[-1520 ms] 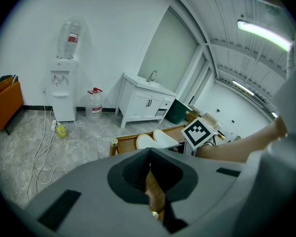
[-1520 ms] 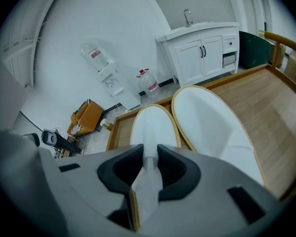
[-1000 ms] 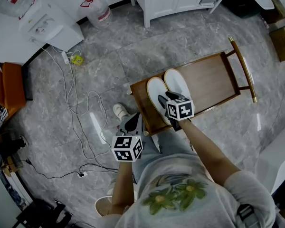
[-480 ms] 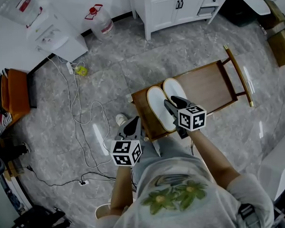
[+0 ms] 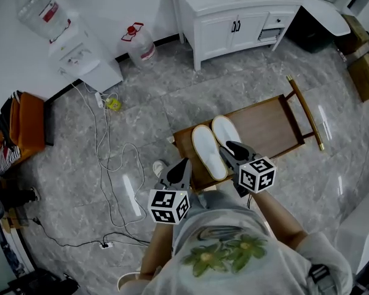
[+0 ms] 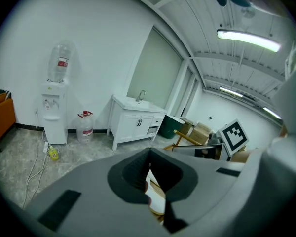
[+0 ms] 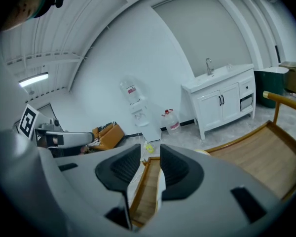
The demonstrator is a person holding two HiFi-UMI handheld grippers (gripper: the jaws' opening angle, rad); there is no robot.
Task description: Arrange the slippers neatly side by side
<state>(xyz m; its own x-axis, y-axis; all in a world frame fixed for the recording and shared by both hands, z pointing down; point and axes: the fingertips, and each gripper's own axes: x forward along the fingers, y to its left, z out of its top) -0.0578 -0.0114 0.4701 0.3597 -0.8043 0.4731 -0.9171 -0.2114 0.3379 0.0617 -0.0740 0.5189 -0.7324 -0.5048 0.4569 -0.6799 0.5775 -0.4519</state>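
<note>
Slippers: two white flat fabric slippers [image 5: 209,152] are lying touching, side by side on the low brown wooden bench [image 5: 273,118], just ahead of and below the right gripper's tips and ahead-right of the left gripper.
Left gripper [image 5: 182,163]: it is hanging empty with its jaws pressed together, probably idling since the pair already looks aligned.
Right gripper [image 5: 231,145]: its jaws are standing apart with nothing between them, and have just been closing.
Change: both grippers are now sitting higher and farther back from the pair, which is lying as before.
</note>
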